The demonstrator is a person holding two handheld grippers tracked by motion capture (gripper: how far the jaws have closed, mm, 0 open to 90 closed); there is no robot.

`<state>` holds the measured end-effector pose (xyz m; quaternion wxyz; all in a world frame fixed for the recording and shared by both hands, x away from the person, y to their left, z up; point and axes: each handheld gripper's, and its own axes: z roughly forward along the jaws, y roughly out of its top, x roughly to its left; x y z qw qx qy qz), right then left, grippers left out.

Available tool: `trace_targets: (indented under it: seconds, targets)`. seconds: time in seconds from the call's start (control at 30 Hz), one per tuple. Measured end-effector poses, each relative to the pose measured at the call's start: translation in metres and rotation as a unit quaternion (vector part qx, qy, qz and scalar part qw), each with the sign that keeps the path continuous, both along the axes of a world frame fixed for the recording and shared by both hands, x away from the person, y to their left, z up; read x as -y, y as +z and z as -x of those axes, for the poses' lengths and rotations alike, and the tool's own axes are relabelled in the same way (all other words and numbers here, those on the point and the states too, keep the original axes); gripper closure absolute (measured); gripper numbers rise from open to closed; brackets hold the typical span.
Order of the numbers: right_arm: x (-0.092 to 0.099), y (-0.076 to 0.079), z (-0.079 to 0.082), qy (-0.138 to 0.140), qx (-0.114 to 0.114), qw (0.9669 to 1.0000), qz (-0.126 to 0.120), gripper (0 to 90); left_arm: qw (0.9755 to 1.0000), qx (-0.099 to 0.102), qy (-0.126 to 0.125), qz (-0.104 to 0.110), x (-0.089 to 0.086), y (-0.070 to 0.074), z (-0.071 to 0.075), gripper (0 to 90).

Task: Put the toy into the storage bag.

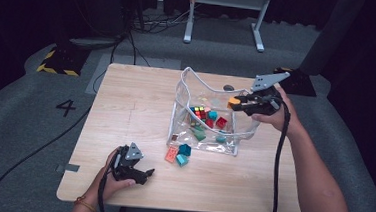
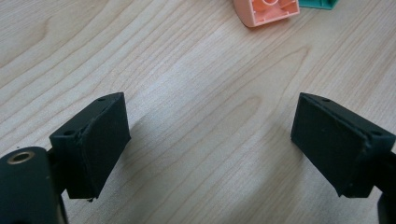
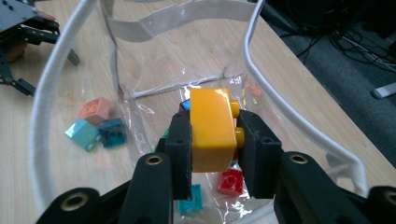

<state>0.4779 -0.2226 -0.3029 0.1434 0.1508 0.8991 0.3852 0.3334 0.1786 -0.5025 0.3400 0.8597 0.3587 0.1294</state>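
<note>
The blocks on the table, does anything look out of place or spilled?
Three blocks lie outside the clear bag, on the table by its near corner: a peach block, a dark teal block and a light teal block. The rest sit inside. The right gripper holds a yellow block above the bag.

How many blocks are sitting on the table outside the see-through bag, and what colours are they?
Peach block: 1
Dark teal block: 1
Light teal block: 1
Total on the table outside the bag: 3
</note>
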Motion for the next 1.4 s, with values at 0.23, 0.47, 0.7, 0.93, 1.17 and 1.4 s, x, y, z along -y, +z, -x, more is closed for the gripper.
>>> trace_targets:
  seconds: [0.23, 0.47, 0.7, 0.93, 1.17, 1.4]
  targets:
    - [-0.021, -0.015, -0.020, 0.006, -0.021, 0.9986, 0.048, 67.7, 1.0000, -0.001, -0.001, 0.000, 0.000, 0.000, 0.000, 11.7]
    - [-0.036, -0.031, -0.033, 0.010, -0.042, 0.9928, 0.112, 67.7, 1.0000, -0.001, -0.001, 0.001, 0.000, 0.000, 0.000, 11.7]
    - [-0.035, -0.044, -0.042, -0.008, -0.063, 0.9836, 0.169, 67.7, 1.0000, -0.001, -0.002, 0.000, 0.000, 0.000, 0.000, 11.7]
    - [-0.015, -0.050, -0.044, -0.026, -0.081, 0.9729, 0.215, 67.6, 1.0000, 0.000, -0.001, -0.001, 0.000, 0.000, 0.000, 11.6]
    - [-0.008, -0.051, -0.040, -0.020, -0.072, 0.9771, 0.199, 65.3, 1.0000, 0.000, 0.000, 0.000, 0.000, 0.000, 0.000, 11.6]
    - [-0.002, -0.044, -0.033, -0.036, -0.062, 0.9883, 0.135, 56.3, 1.0000, 0.000, 0.000, 0.000, 0.000, 0.000, 0.000, 11.6]
